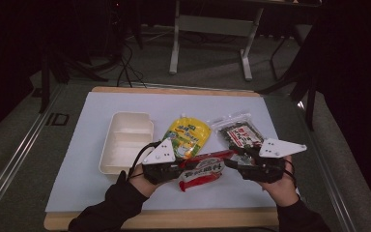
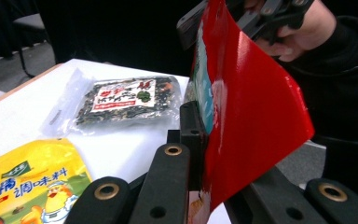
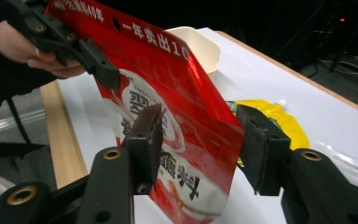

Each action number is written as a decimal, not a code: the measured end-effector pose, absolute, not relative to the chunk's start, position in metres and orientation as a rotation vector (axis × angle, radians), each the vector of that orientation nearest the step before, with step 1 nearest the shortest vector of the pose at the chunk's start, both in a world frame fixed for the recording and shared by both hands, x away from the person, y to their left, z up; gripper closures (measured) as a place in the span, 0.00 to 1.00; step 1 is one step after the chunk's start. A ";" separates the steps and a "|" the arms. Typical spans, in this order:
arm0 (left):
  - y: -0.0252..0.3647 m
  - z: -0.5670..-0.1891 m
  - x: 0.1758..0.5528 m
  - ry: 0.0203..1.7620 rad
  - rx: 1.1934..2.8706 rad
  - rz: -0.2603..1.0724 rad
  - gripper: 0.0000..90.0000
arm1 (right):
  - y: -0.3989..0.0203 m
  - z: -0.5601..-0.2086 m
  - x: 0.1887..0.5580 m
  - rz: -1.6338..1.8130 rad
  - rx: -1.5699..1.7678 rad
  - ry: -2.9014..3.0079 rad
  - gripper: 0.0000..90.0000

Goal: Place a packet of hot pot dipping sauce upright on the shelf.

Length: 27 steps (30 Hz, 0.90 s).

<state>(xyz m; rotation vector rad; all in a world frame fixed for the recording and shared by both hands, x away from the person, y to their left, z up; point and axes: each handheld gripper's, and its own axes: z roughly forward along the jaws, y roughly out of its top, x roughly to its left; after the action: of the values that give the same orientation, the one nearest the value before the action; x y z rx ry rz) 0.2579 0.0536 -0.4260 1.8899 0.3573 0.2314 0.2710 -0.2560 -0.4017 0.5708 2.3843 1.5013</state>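
A red packet (image 1: 202, 170) with white print hangs tilted above the white mat, between my two grippers. My left gripper (image 1: 182, 169) is shut on the packet's left end; in the left gripper view its black jaws (image 2: 200, 135) pinch the red foil (image 2: 251, 107). My right gripper (image 1: 229, 162) is at the packet's right end. In the right gripper view its jaws (image 3: 200, 135) stand open, with the red packet (image 3: 186, 116) between them and the pads (image 3: 261, 144) not pressing on it. The left gripper (image 3: 74, 42) shows at the top left there, clamped on the packet's far edge.
A white compartment tray (image 1: 125, 142) lies at the left of the mat. A yellow pouch (image 1: 189, 134) and a clear bag of dark snacks (image 1: 236, 133) lie behind the grippers. The mat rests on a wooden board (image 1: 174, 218). Table legs and cables stand on the floor beyond.
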 end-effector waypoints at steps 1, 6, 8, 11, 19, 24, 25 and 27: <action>0.054 -0.426 0.258 0.358 1.890 0.226 1.00 | -0.255 -0.403 0.272 1.505 0.563 2.391 0.56; 0.053 -0.424 0.256 0.348 1.881 0.224 1.00 | -0.252 -0.406 0.274 1.504 0.536 2.424 0.55; 0.052 -0.424 0.255 0.348 1.871 0.218 1.00 | -0.249 -0.409 0.276 1.494 0.536 2.439 0.56; 0.051 -0.424 0.254 0.350 1.863 0.209 1.00 | -0.247 -0.412 0.277 1.490 0.540 2.449 0.60; 0.047 -0.428 0.254 0.363 1.868 0.196 1.00 | -0.243 -0.414 0.278 1.451 0.464 2.517 0.96; 0.048 -0.426 0.254 0.358 1.869 0.195 1.00 | -0.242 -0.410 0.277 1.443 0.437 2.539 0.99; 0.049 -0.426 0.254 0.361 1.867 0.187 1.00 | -0.242 -0.409 0.277 1.449 0.434 2.544 0.99; 0.050 -0.425 0.255 0.354 1.859 0.198 1.00 | -0.243 -0.407 0.277 1.456 0.419 2.549 1.00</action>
<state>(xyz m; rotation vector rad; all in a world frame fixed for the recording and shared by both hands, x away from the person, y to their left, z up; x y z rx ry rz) 0.2551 0.0500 -0.4249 1.8587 0.3536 0.1981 0.2773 -0.2430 -0.4066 0.4192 2.5485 1.4559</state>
